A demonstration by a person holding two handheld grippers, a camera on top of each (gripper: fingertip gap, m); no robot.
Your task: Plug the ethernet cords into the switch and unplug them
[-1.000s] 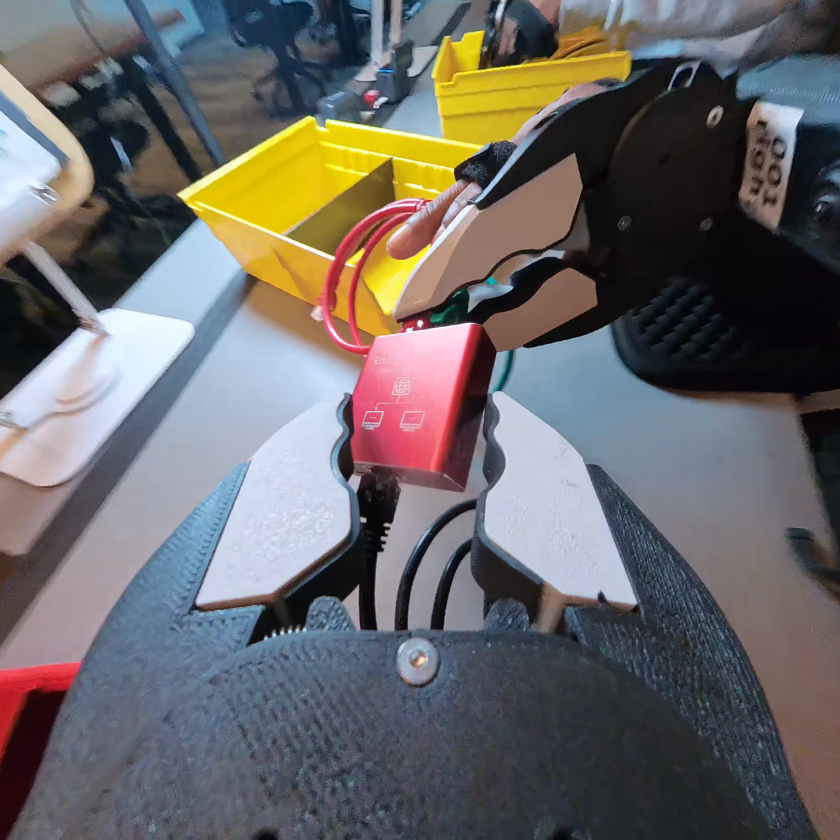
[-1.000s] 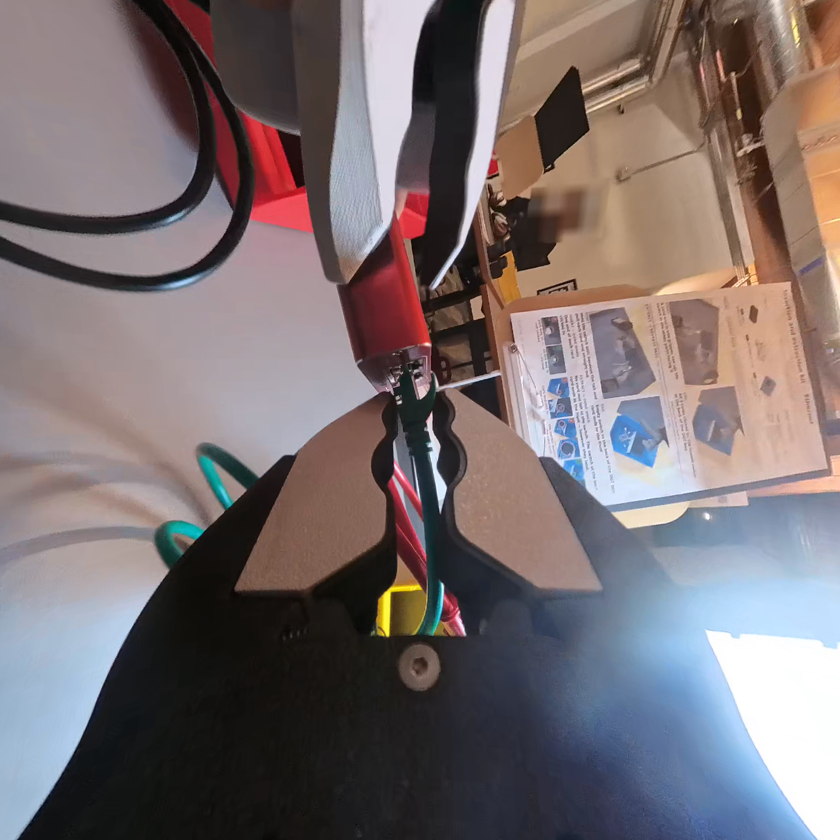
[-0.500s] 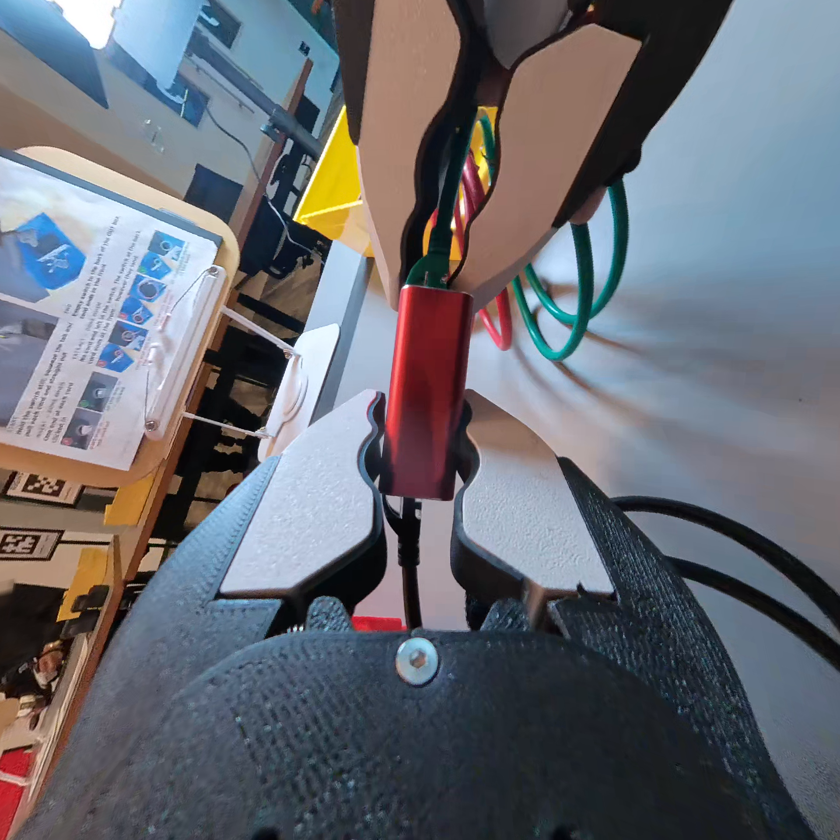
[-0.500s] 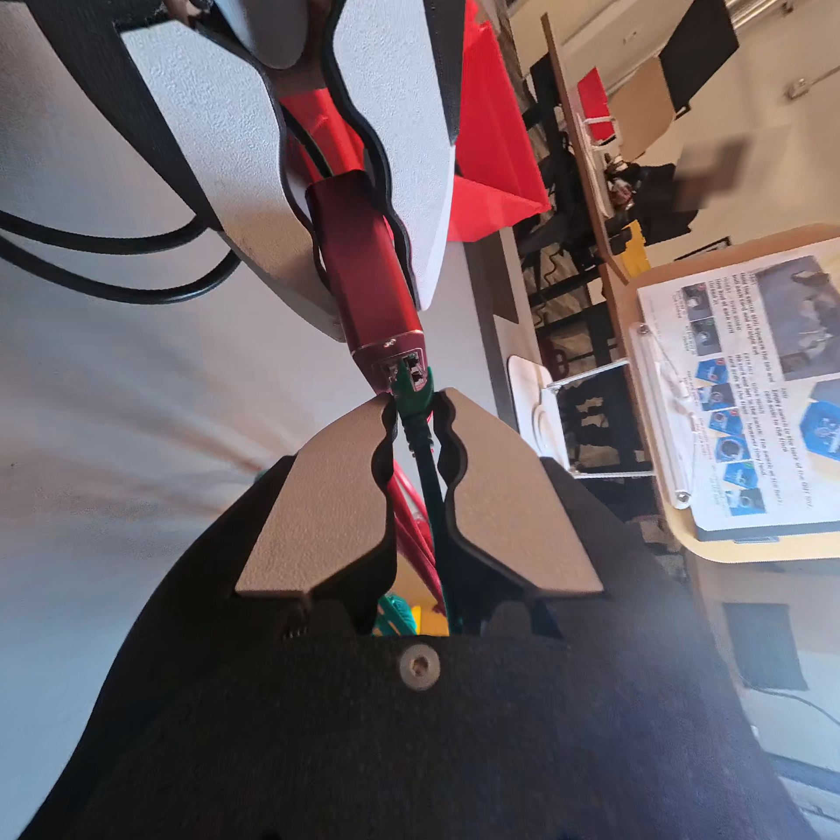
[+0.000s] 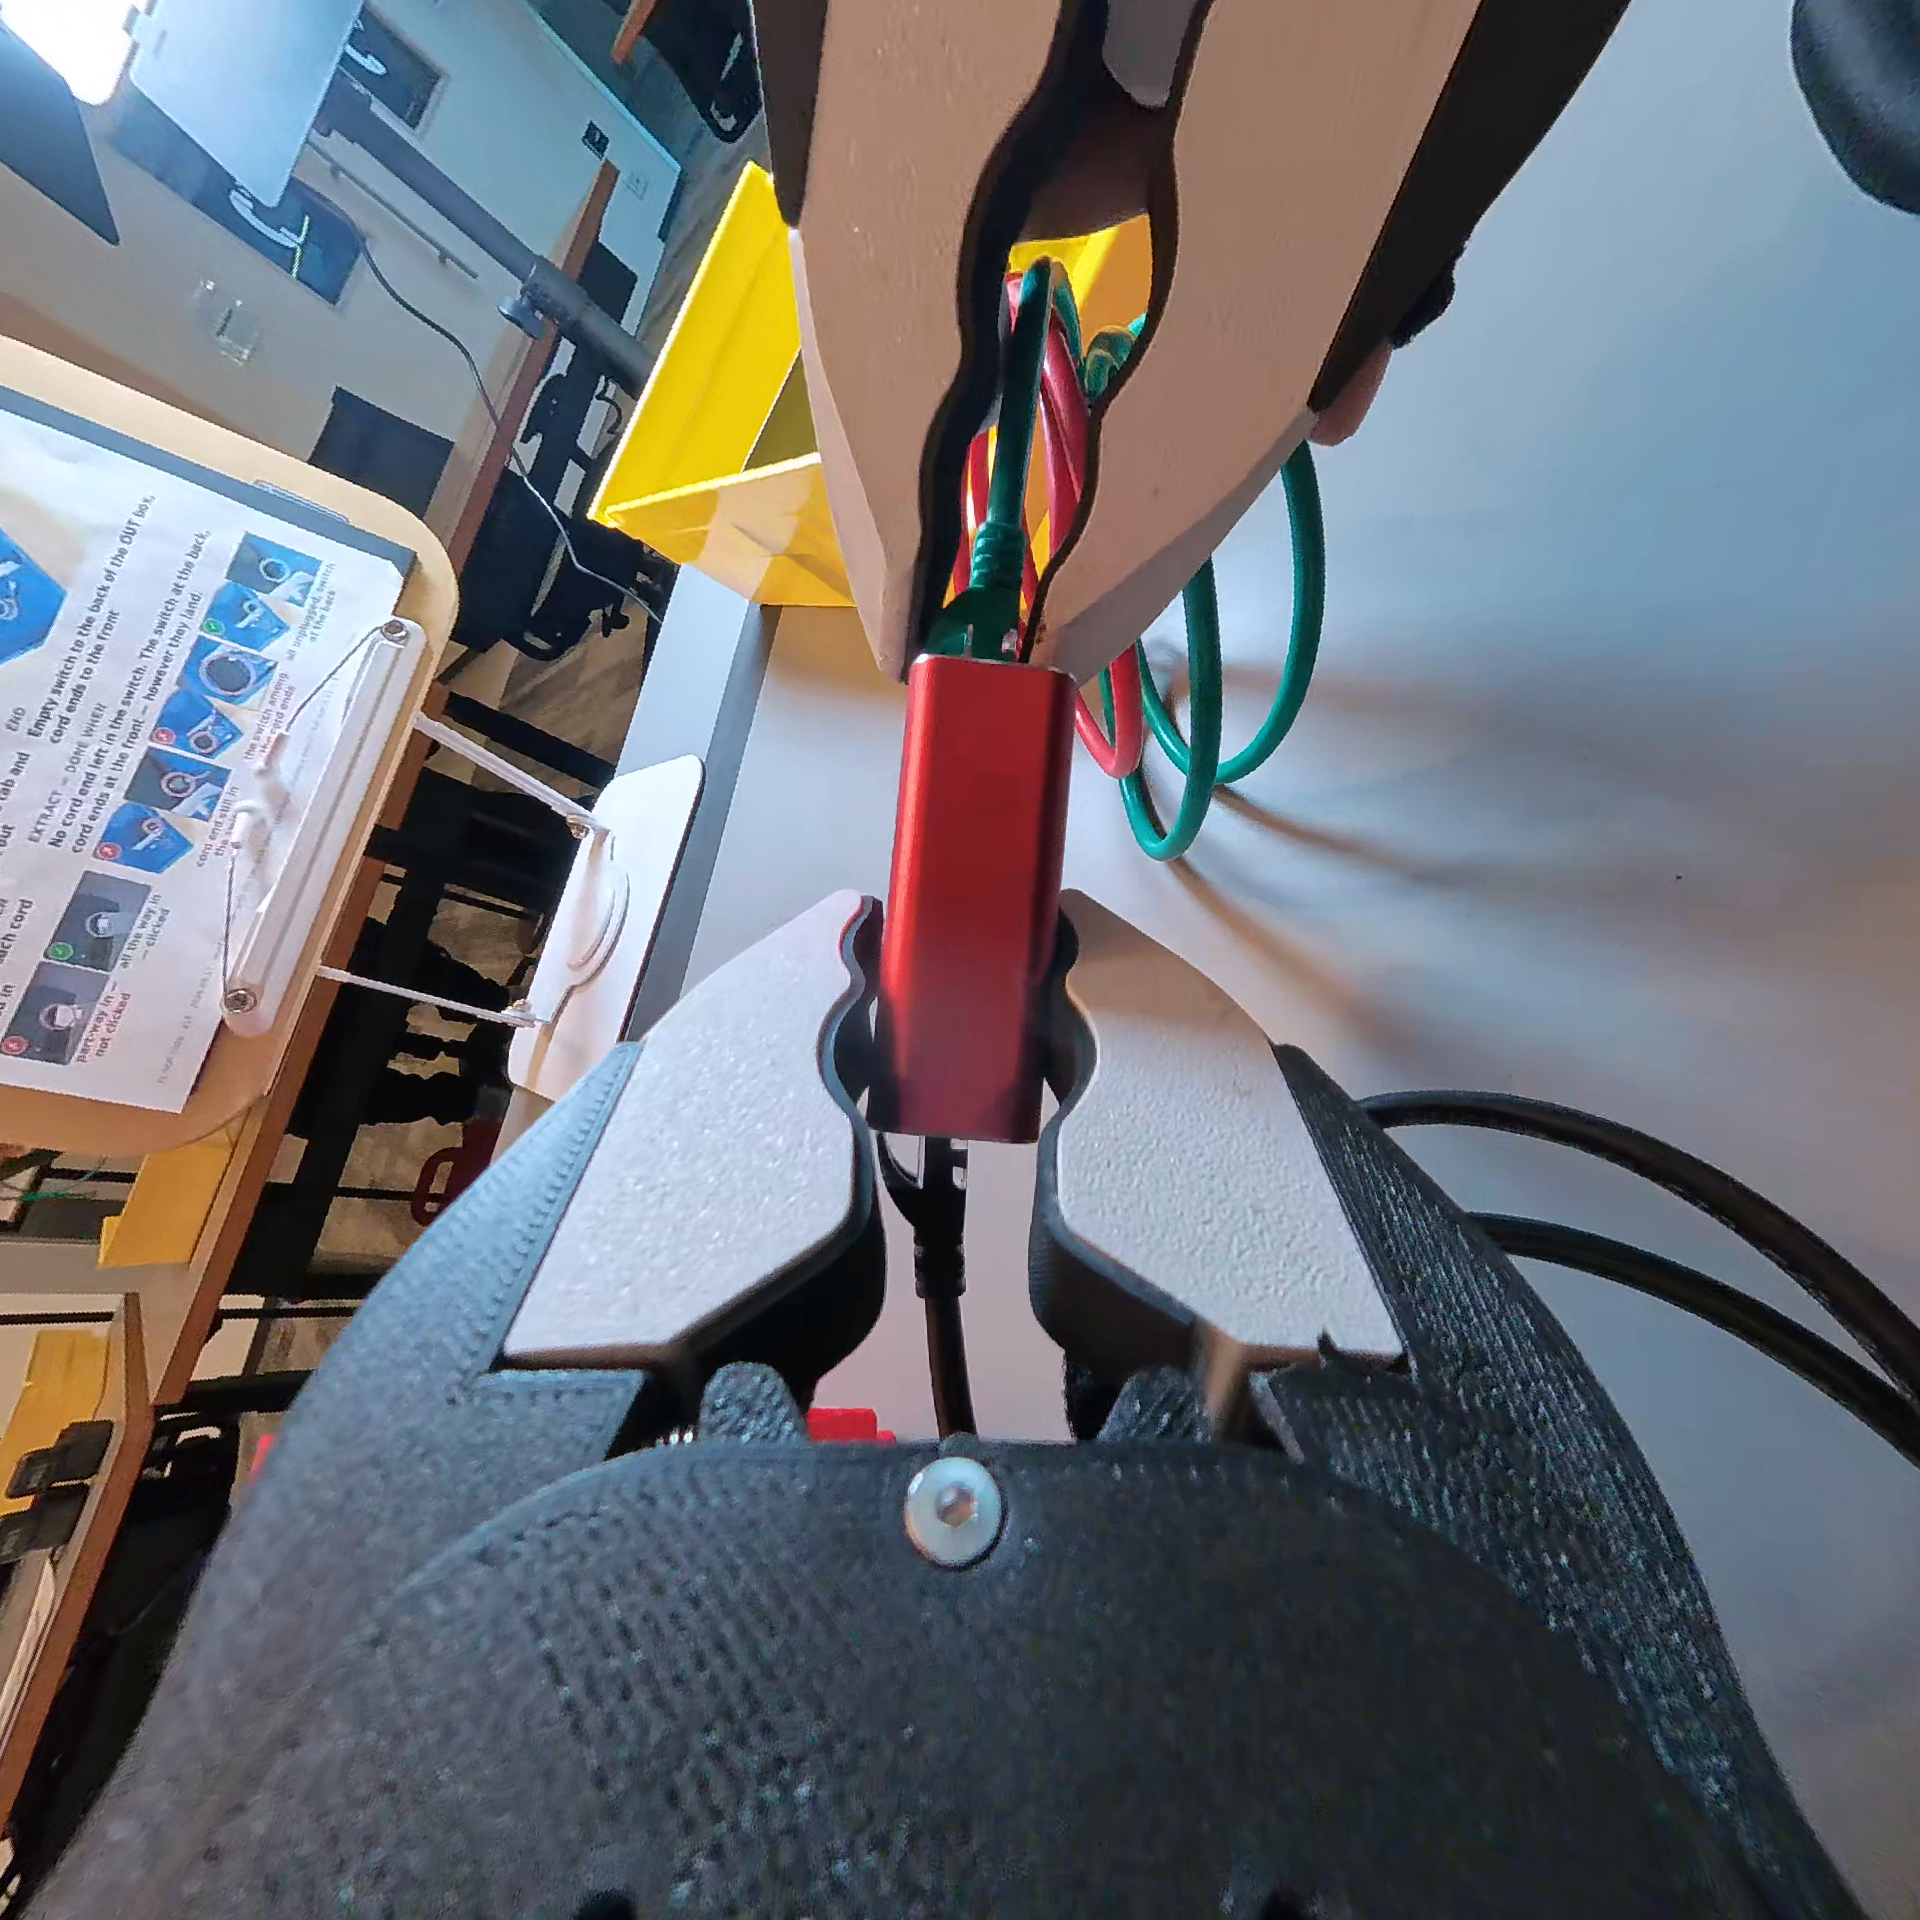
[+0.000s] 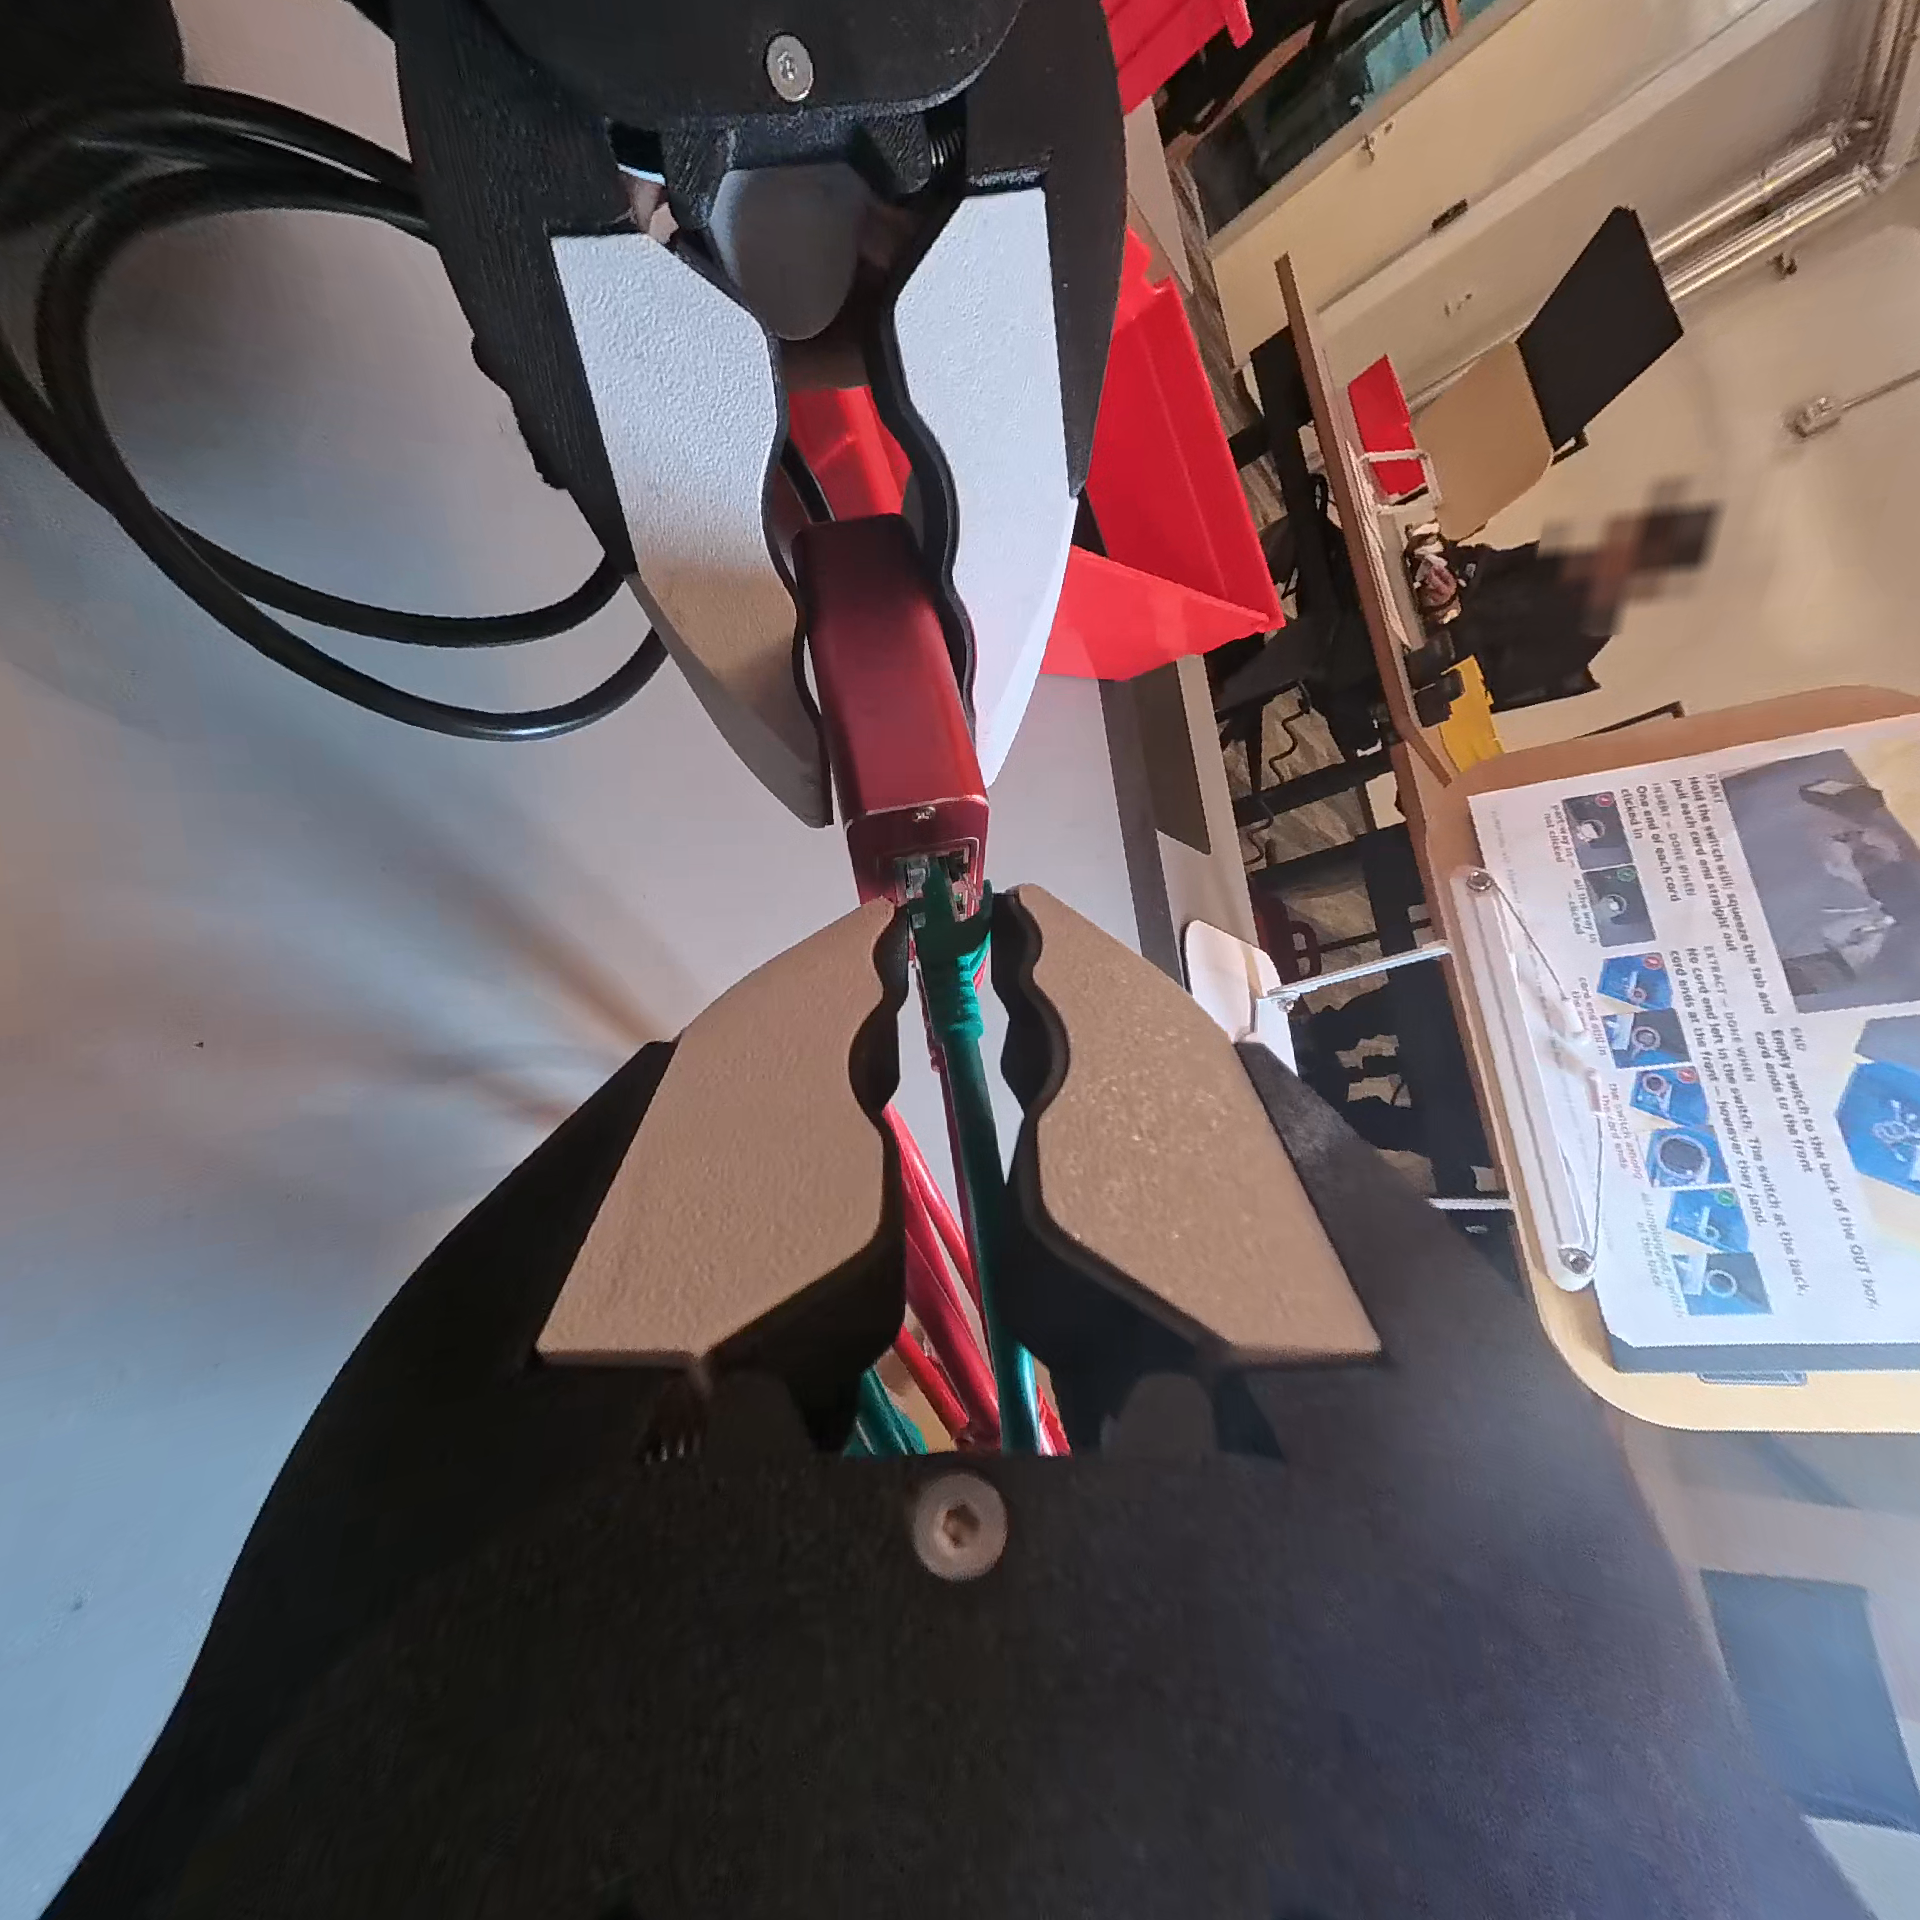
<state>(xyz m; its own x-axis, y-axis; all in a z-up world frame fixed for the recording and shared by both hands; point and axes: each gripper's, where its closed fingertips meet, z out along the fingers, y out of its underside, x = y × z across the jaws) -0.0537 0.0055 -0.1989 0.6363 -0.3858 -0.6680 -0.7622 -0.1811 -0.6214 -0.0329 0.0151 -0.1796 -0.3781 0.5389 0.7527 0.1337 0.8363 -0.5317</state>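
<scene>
Left claw (image 5: 961, 940) was closed on the near end of the red switch (image 5: 977, 883), its two pale pads pressing the switch's narrow sides; the right claw (image 6: 943, 909) faced it from the opposite end, its pads standing a little apart around the green cord (image 6: 971, 1091) just behind the plug, so whether they actually pinched it could not be told.

Desk (image 5: 1558, 779): pale grey surface lying under both claws, carrying the cord loops.
Yellow bin (image 5: 717, 436): stood on the desk beyond the right claw in the left wrist view.
Red bins (image 6: 1164, 499): lay behind the left claw in the right wrist view.
Instruction sheet (image 6: 1704, 1039): printed page with pictures, clipped to a rounded wooden board beside the desk.
Black cable (image 5: 940, 1257): left the near end of the switch between the left claw's pads and looped over the desk.
Green cord: its plug (image 6: 940, 883) sat in a port on the far face of the switch, and its slack coiled on the desk.
Red cord (image 5: 1101, 727): ran alongside the green cord through the right claw, looping beside the switch.
</scene>
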